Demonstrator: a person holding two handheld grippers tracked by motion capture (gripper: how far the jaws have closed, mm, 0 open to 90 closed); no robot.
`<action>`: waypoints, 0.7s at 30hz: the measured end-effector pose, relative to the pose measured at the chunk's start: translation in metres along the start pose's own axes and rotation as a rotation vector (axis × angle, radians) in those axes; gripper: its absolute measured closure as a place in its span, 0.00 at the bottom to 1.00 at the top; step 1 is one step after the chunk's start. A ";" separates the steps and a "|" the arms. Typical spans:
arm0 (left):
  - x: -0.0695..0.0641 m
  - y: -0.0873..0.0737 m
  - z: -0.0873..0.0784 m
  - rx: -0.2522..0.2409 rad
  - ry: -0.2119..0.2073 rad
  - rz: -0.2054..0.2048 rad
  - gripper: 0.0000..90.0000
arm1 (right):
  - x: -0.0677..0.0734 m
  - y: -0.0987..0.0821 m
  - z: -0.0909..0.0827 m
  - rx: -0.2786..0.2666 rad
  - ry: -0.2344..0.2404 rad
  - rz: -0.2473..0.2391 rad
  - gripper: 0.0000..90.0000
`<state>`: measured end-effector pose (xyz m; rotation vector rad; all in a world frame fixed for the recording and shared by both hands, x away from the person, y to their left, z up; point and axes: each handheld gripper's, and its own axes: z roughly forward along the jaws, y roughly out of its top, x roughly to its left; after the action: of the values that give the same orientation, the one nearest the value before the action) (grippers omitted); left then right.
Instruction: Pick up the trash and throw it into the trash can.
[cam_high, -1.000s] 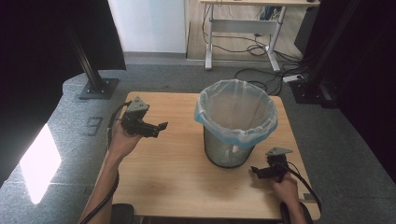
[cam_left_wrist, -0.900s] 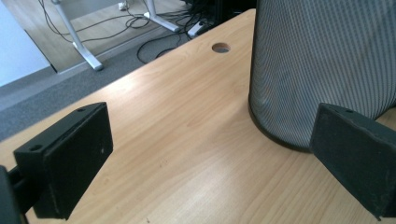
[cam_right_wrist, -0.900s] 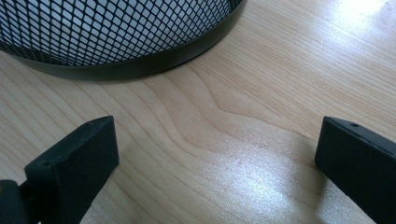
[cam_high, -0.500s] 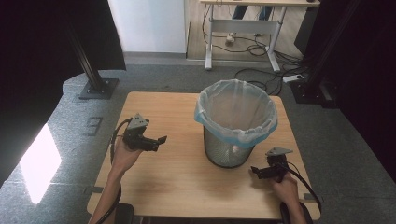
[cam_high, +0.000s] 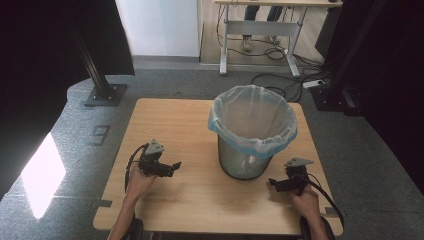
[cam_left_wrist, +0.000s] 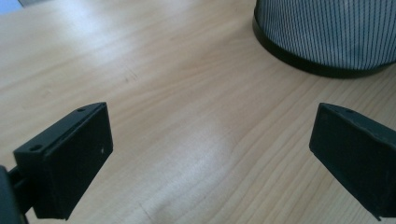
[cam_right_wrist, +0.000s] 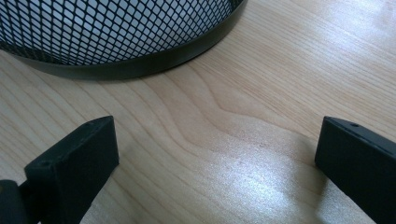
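On the tabletop (cam_high: 165, 125), at about one o'clock from its centre, stands the wire-mesh bin (cam_high: 246, 162), lined with a pale blue bag (cam_high: 252, 135) folded over the rim. Your left gripper (cam_high: 172, 166) sits at eight o'clock of the bin, jaws spread wide and empty, pointing toward it; your right gripper (cam_high: 272, 184) rests at five o'clock, just beside the base, likewise released and holding nothing.

Handling assessment: the bin (cam_left_wrist: 327, 35) looks light and stiff at its black base band (cam_right_wrist: 154, 63), though the mesh wall will likely flex a little under pressure. The bag is thin, soft and slippery; it would probably slip or tear if pinched carelessly. Take hold at the folded rim, where bag and wire double up, rather than the mesh.

Surroundings: a small pale item lies inside the bin, too indistinct to identify. Nothing stands between either gripper and the bin. A desk frame (cam_high: 260, 35) and loose cables (cam_high: 280, 82) lie on the floor at twelve o'clock, well apart.
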<state>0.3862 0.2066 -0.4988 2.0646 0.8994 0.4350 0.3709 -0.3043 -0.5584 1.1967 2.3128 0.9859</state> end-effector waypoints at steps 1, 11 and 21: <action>0.000 -0.003 0.002 0.005 -0.004 -0.006 0.00 | 0.000 0.000 0.000 0.000 0.000 0.000 0.00; -0.002 -0.026 0.024 0.085 -0.012 -0.028 0.00 | 0.000 0.000 0.000 0.000 0.000 0.000 0.00; -0.004 -0.034 0.038 0.200 0.022 -0.011 0.00 | 0.000 0.000 0.000 0.000 0.000 -0.001 0.00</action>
<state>0.3899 0.1969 -0.5489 2.2385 1.0014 0.3745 0.3709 -0.3044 -0.5584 1.1960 2.3131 0.9859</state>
